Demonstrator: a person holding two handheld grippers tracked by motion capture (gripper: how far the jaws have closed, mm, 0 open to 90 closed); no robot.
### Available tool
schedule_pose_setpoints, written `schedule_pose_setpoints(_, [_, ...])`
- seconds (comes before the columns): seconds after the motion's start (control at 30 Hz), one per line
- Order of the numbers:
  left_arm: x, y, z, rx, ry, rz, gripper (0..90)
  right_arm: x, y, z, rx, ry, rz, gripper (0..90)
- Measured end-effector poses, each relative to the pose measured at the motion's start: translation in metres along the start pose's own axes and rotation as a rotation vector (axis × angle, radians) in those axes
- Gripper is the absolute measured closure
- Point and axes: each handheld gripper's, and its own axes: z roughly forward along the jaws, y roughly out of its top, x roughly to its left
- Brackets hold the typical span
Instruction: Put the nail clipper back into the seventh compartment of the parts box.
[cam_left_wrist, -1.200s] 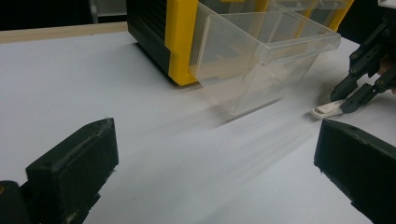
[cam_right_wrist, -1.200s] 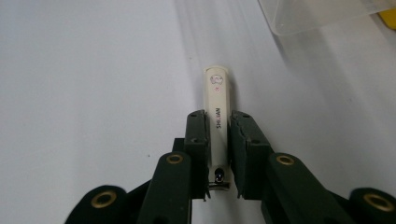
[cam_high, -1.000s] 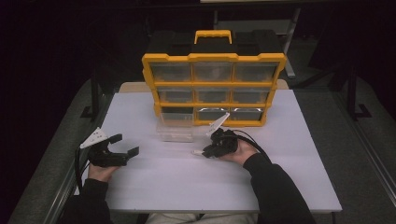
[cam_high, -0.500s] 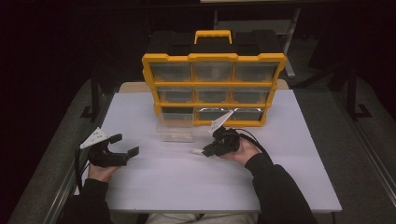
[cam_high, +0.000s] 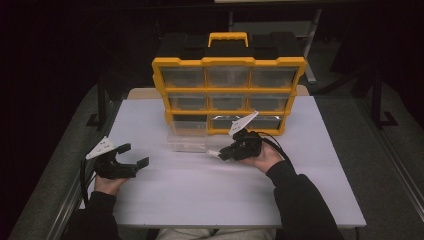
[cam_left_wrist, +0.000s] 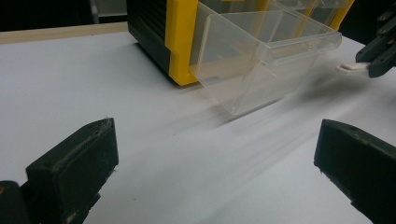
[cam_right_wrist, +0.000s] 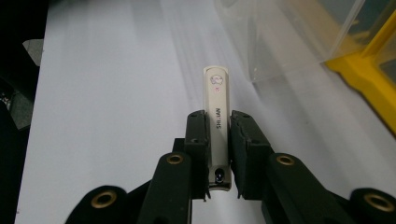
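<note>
- Right gripper (cam_right_wrist: 218, 154): jaws clamped on a nail clipper (cam_right_wrist: 217, 112), pads on its two long sides near the hinge end.
- Clipper looks small, light, stiff; smooth faces likely slippery, so a side grip at mid-body seems safest.
- Long axis runs along the jaws; free end points to 12 o'clock in the right gripper view, to 9 o'clock in the high view.
- Clipper sits above the table (cam_high: 200, 200), just off the clear drawer (cam_high: 187, 140) at 3 o'clock.
- Drawer is pulled out of the yellow organizer (cam_high: 227, 62).
- Left gripper (cam_high: 125, 161): jaws wide apart, empty, at 8 o'clock.
</note>
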Motion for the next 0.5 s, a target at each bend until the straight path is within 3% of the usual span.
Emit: schedule_pose_setpoints(0.5, [0.0, 0.0, 0.0, -0.001, -0.001, 0.001, 0.0, 0.0, 0.009, -0.014, -0.043, -0.06, 0.031, 76.1])
